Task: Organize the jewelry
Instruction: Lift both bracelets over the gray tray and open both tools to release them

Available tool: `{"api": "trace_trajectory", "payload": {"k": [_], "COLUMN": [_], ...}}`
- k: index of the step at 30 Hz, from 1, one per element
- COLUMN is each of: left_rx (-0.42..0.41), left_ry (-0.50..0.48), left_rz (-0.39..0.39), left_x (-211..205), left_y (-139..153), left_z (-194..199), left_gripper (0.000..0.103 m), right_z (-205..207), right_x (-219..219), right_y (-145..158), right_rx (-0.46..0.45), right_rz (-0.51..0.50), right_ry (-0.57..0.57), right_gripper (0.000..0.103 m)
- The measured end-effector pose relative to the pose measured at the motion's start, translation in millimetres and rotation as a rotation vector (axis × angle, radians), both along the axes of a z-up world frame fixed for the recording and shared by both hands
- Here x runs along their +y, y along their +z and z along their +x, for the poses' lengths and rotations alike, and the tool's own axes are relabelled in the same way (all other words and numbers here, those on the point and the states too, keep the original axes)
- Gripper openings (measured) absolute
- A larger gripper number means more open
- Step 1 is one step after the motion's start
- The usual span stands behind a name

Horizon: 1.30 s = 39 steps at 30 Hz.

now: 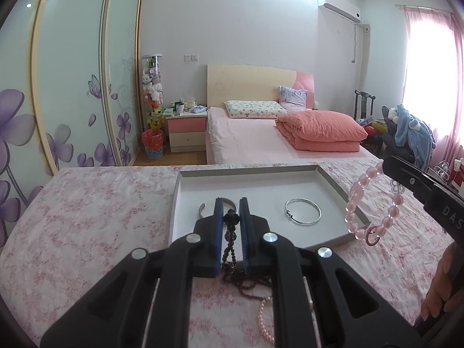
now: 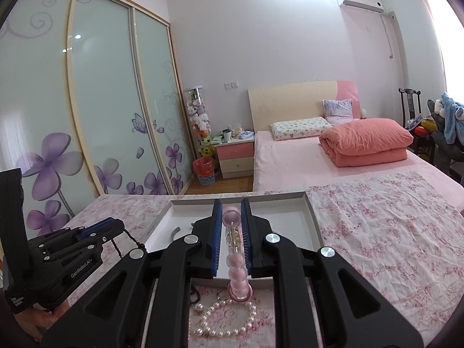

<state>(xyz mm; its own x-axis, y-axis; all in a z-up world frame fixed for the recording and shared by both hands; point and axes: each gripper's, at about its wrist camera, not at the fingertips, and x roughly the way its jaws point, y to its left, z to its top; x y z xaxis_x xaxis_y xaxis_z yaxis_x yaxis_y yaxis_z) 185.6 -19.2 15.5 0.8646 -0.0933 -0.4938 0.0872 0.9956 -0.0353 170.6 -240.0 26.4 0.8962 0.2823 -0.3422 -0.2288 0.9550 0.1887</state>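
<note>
Left wrist view shows the left gripper (image 1: 231, 217) pinching a dark bead strand (image 1: 229, 246) whose lower end trails out of sight behind the black arms. Beyond lies a white tray (image 1: 327, 179) on the flowered cloth (image 1: 87, 217); a silver bangle (image 1: 303, 212) lies inside, and an open cuff (image 1: 203, 207) is half hidden by the jaws. The right gripper (image 2: 232, 226) clamps a pink bead bracelet (image 2: 237, 272), hanging above the tray's near edge. A pearl strand (image 2: 229, 319) lies below, partly covered.
</note>
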Motion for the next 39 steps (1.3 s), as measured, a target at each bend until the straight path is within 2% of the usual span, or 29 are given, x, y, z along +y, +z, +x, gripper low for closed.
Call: {"api": "trace_trajectory", "payload": {"k": [7,14,24,27,39], "left_rx": [0.043,0.047,0.107,0.113,0.087], "left_ry": [0.017,0.012,-0.001,0.013,0.069], "left_rz": [-0.009,-0.010,-0.045,-0.047,-0.047], "left_x": [1,1,1,6,23], "left_y": [-18,-27,-45,-46,-29], "left_z": [43,78,117,120,96], "left_gripper": [0.012,0.012,0.014,0.016,0.020], "right_z": [39,74,102,101,78], "right_x": [7,20,18,14,3], "right_y": [-19,-33,-47,-44,-33], "right_rx": [0.065,0.088,0.137,0.132,0.121], "right_rz": [-0.008,-0.021,0.000,0.001,0.007], "right_ry": [-0.008,-0.015,-0.032,-0.040,-0.060], "right_gripper": [0.014,0.014,0.015,0.024,0.024]}}
